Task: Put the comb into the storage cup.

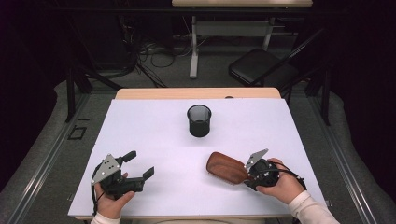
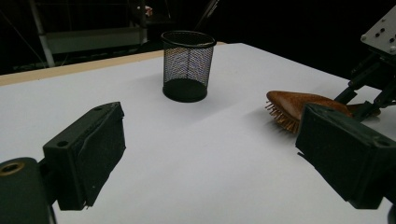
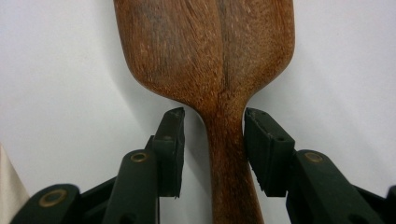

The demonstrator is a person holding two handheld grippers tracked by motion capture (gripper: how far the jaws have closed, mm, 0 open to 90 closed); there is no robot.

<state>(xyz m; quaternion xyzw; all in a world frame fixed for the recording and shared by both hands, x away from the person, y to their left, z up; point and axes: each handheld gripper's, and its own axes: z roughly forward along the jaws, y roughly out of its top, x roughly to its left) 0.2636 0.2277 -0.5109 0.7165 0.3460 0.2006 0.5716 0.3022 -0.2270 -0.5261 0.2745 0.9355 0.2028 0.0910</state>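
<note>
The black mesh cup [image 1: 199, 120] stands upright near the upper middle of the high view, on the white table [image 1: 154, 126]; its inside is dark and I cannot tell whether anything lies in it. In the left gripper view the cup [image 2: 187, 65] sits upper centre, with open white surface all round it.

The wooden brush [image 1: 227, 167] lies in the lower right of the high view, well apart from the cup, back up and bristles down. Nothing lies between brush and cup.

The right gripper [image 1: 248, 174] is at the brush's handle end. In the right gripper view [image 3: 212, 135] the handle [image 3: 229, 154] runs between the jaws, which flank it with a slim gap on each side, not yet pressing.

The left gripper [image 1: 140, 164], lower left, has its jaws wide apart, holding nothing.
</note>
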